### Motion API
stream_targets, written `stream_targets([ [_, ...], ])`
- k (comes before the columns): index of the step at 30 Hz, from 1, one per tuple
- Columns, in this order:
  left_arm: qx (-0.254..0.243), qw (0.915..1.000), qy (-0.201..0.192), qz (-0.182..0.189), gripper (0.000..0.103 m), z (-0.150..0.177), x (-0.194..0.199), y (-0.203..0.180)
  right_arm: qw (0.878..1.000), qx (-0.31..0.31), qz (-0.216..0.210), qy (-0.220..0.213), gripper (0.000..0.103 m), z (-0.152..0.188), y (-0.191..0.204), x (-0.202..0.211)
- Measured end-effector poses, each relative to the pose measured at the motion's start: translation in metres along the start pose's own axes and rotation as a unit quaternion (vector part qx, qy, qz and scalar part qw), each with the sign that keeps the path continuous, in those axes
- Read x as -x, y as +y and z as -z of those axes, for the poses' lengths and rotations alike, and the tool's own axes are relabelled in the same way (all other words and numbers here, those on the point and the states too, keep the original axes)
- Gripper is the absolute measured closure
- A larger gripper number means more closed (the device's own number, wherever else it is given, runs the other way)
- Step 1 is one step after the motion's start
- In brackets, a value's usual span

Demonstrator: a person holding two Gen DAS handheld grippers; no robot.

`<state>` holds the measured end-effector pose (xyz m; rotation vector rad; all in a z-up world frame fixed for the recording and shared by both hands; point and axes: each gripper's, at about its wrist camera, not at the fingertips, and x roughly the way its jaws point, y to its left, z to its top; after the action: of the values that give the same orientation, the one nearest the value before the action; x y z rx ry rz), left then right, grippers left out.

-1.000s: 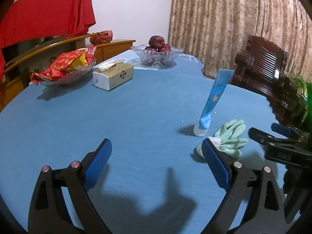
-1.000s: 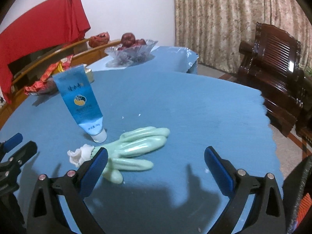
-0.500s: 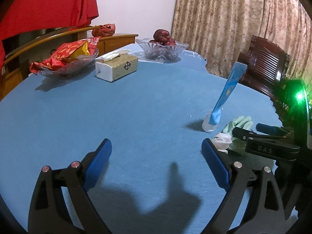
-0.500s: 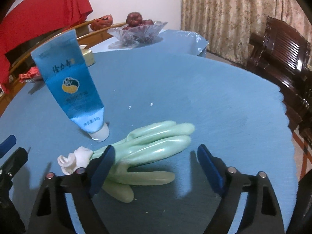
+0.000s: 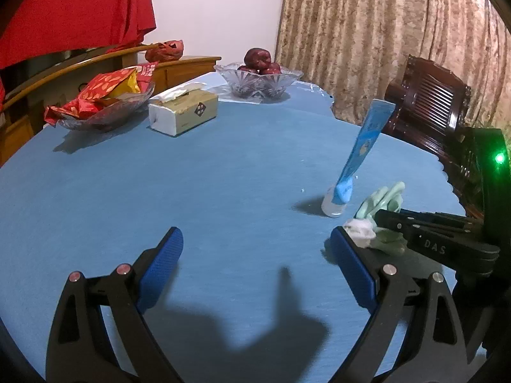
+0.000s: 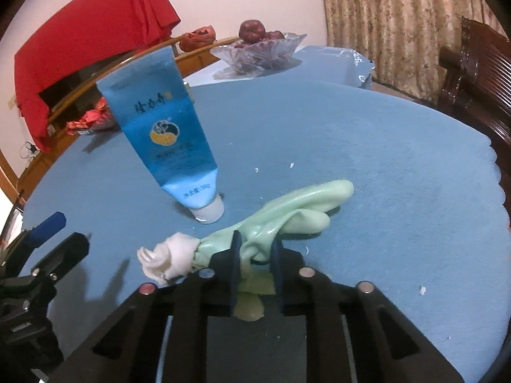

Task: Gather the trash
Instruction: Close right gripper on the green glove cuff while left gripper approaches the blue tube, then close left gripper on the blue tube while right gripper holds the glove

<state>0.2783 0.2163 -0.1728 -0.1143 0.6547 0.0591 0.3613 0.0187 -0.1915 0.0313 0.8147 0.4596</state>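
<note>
Right gripper (image 6: 255, 257) pinching one glove (image 6: 297, 210), one tube (image 6: 163, 134)

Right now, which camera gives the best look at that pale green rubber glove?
The right wrist view. The green glove lies close and central, pinched at the palm by the right claw, whose jaws have just been closing. The left wrist view catches the glove small at the right edge, partly hidden behind that claw's black fingers.

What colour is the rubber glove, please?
Pale green glove with a white cuff; right wrist view.
</note>
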Motion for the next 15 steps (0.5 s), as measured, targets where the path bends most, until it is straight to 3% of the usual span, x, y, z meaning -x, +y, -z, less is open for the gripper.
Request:
stream_targets([
  [7,-0.012,0.9998,-0.007,0.012,0.012,-0.008,0.000,-0.018,1.000,-0.007,-0.002,-0.019,0.090,-0.006,-0.011,0.022],
  [15,-0.021,0.9993,-0.009,0.029,0.012,-0.017,-0.012,-0.045,0.999,-0.010,0.027,-0.031,0.090,-0.023,-0.040,0.041],
])
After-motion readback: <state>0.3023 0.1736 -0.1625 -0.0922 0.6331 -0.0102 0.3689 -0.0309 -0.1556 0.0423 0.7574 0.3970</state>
